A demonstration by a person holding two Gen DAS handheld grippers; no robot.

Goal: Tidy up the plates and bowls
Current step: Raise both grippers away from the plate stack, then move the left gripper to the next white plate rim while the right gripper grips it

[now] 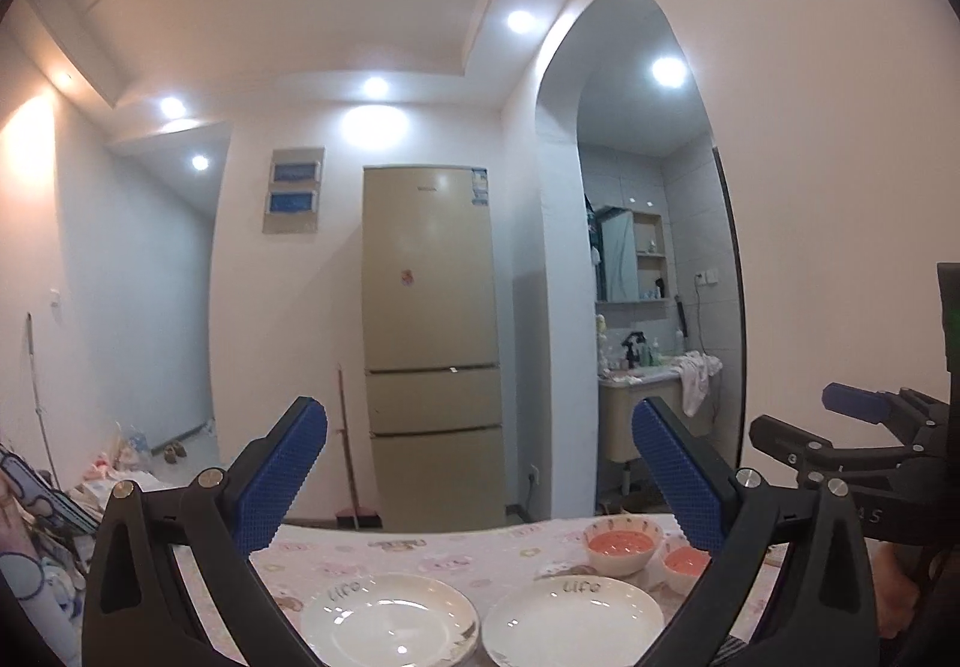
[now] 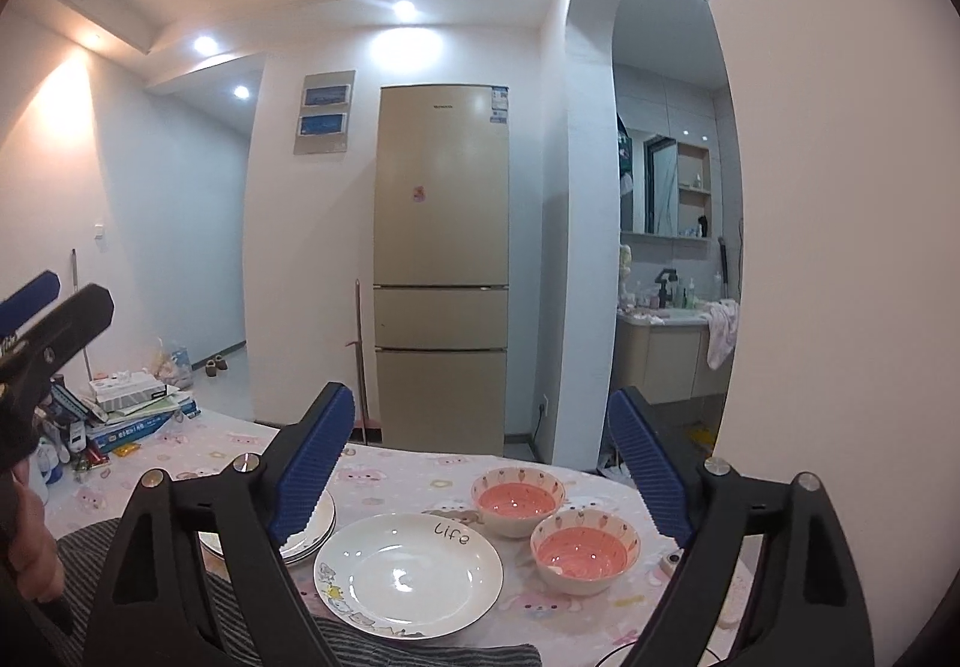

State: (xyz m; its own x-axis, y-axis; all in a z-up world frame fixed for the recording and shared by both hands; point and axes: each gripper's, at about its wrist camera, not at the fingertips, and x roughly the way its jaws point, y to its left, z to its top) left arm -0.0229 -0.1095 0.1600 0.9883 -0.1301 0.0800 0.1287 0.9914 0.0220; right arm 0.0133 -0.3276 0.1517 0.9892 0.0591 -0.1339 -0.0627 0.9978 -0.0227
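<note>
Plates: right wrist view shows 1 single white plate (image 2: 408,574) marked "Life", lower centre of frame, w/ cartoon print on its left rim. Left of it, a stack of plates (image 2: 312,532) mostly hidden behind the blue finger; count in stack can't be told. Left wrist view shows the stacked plates (image 1: 389,622) at bottom centre and the single plate (image 1: 573,619) at bottom right-centre, just beside each other, both cut off by the frame's lower edge.

Bowls: 2, white outside, orange-pink inside. Far bowl (image 2: 517,500) and near bowl (image 2: 585,550) sit right of the single plate, close together; whether they touch, can't tell. In left wrist view the near one (image 1: 684,565) is partly covered by the right finger; the other (image 1: 623,546) is fully seen.

All on the surface (image 2: 390,472), covered w/ a pink cartoon cloth. Dark striped cloth (image 2: 90,559) at lower left of right wrist view.

Left hand-held gripper (image 1: 479,472): fingers spread wide, nothing between them, above the surface. Right hand-held gripper (image 2: 480,457): same, wide apart, holding nothing.

Background: beige fridge (image 2: 441,271) centre; pile of books & boxes (image 2: 135,409) at left on the surface; arched doorway to a washbasin area at right.
</note>
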